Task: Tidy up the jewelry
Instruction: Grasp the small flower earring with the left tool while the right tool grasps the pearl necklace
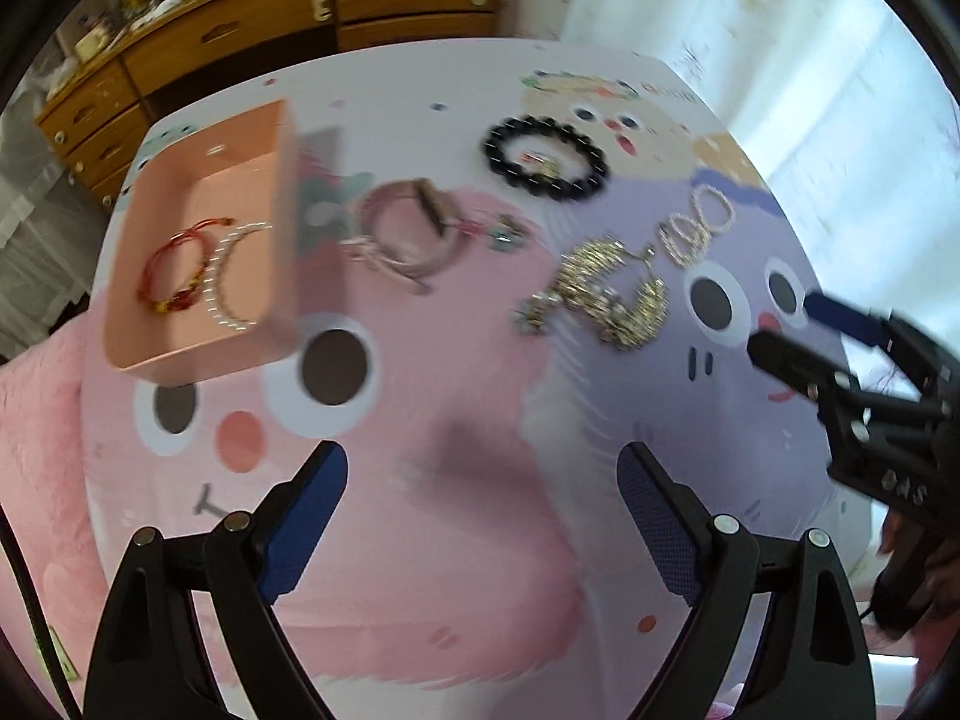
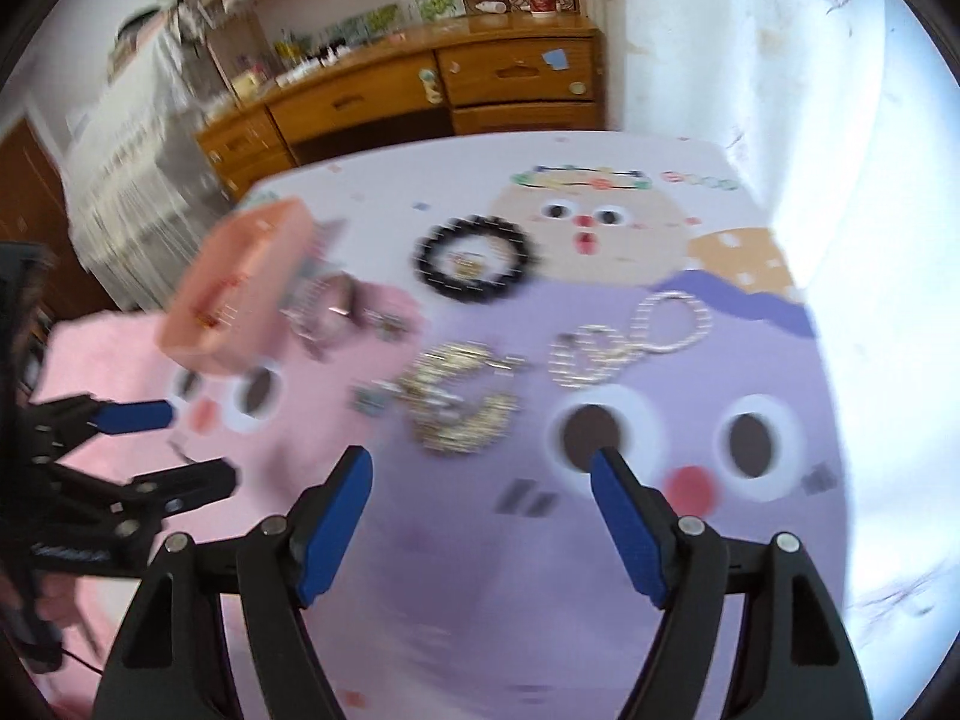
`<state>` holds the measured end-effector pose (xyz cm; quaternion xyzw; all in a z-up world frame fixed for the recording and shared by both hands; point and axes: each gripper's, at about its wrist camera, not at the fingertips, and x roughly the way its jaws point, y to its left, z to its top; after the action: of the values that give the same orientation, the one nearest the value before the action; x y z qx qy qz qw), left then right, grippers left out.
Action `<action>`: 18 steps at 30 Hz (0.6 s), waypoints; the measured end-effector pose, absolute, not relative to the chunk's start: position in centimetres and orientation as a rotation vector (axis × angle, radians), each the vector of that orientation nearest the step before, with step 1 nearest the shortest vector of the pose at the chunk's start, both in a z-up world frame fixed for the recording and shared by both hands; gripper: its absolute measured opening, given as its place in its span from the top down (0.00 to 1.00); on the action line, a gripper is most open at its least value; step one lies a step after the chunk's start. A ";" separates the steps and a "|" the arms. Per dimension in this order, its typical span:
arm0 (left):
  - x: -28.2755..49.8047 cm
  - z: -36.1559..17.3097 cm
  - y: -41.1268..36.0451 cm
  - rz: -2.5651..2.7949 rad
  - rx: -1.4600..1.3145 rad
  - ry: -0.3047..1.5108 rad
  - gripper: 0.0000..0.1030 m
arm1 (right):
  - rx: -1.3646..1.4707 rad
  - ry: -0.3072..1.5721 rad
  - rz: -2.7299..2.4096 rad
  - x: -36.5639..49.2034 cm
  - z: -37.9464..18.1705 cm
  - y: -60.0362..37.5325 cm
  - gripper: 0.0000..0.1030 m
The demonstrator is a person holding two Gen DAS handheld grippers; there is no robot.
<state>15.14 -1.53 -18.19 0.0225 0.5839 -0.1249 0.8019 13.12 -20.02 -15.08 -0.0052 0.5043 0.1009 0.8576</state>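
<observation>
A peach tray sits at the left of the cartoon mat and holds a red cord bracelet and a pearl bracelet. On the mat lie a pink bracelet, a black bead bracelet, a gold chain pile and pearl rings. My left gripper is open and empty, above the mat in front of the jewelry. My right gripper is open and empty, just short of the gold chain pile. The tray also shows in the right wrist view.
A wooden drawer unit stands behind the table. A white wall and curtain are to the right. The right gripper shows at the right edge of the left wrist view. Both views are motion blurred.
</observation>
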 end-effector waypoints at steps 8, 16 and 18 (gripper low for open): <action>16.2 -19.8 -4.8 -0.220 0.083 1.198 0.21 | -0.185 1.032 0.209 14.9 -17.3 -22.0 0.26; 19.0 -21.7 -5.7 -0.137 -0.030 1.195 0.41 | -0.159 0.981 0.187 17.9 -19.8 -22.2 0.26; 19.3 -22.0 -5.8 -0.125 -0.059 1.186 0.44 | -0.136 0.984 0.186 18.6 -20.3 -22.4 0.26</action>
<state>19.31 -5.79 -21.97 -0.0276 0.5586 -0.0588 0.8269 18.63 -22.42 -20.26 -0.0651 0.4714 0.0889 0.8750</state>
